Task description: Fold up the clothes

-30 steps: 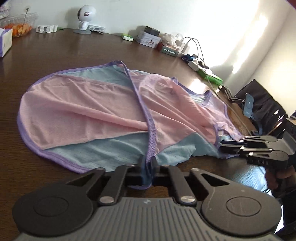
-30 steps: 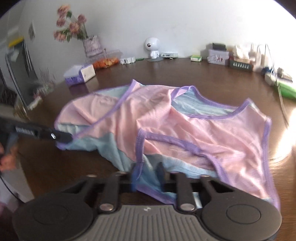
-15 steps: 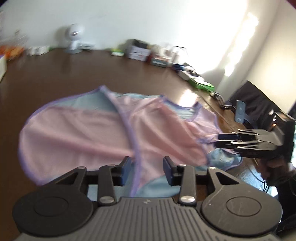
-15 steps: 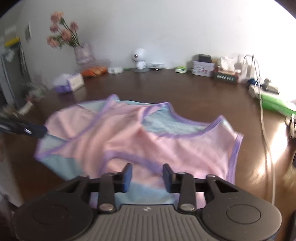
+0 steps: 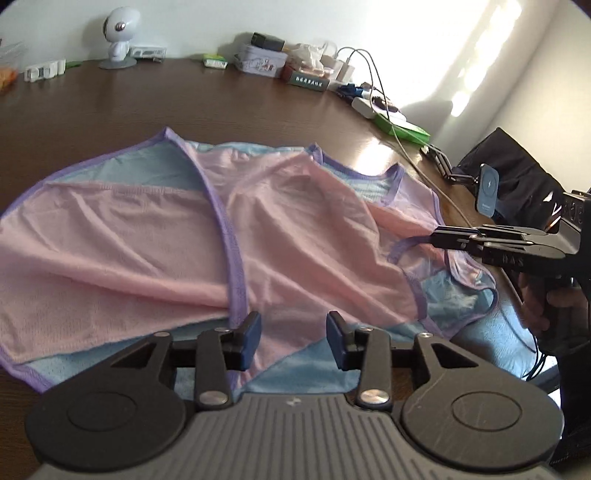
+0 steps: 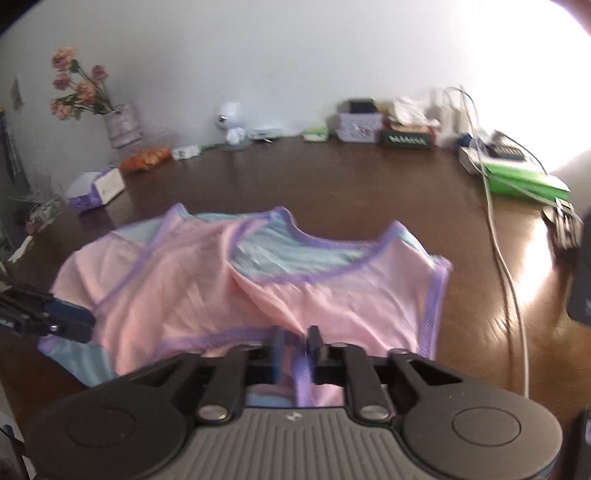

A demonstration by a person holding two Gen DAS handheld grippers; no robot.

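A pink sleeveless top [image 5: 155, 236] with purple trim and light blue panels lies spread and creased on the brown table [image 5: 184, 99]. My left gripper [image 5: 293, 341] hovers open over its near edge, with nothing between the blue pads [image 5: 248, 339]. It also shows at the left of the right wrist view, as the left gripper [image 6: 79, 326] beside the cloth's corner. My right gripper [image 6: 296, 352] is shut on the purple-trimmed hem of the top [image 6: 332, 295]. From the left wrist view the right gripper [image 5: 435, 237] pinches that edge slightly off the table, held by a hand [image 5: 546, 306].
Along the far table edge stand a white figurine [image 5: 118, 33], small boxes [image 5: 260, 61], chargers with cables [image 5: 373, 92] and a green folder [image 6: 524, 182]. A tissue box [image 6: 98, 188] and a flower vase [image 6: 122, 125] sit far left. A phone stand [image 5: 487, 192] and a dark chair [image 5: 517, 173] are right.
Both grippers let go of the top and opened half a second ago. Since then the right gripper has shut on the purple hem again and lifted it; the left stays open.
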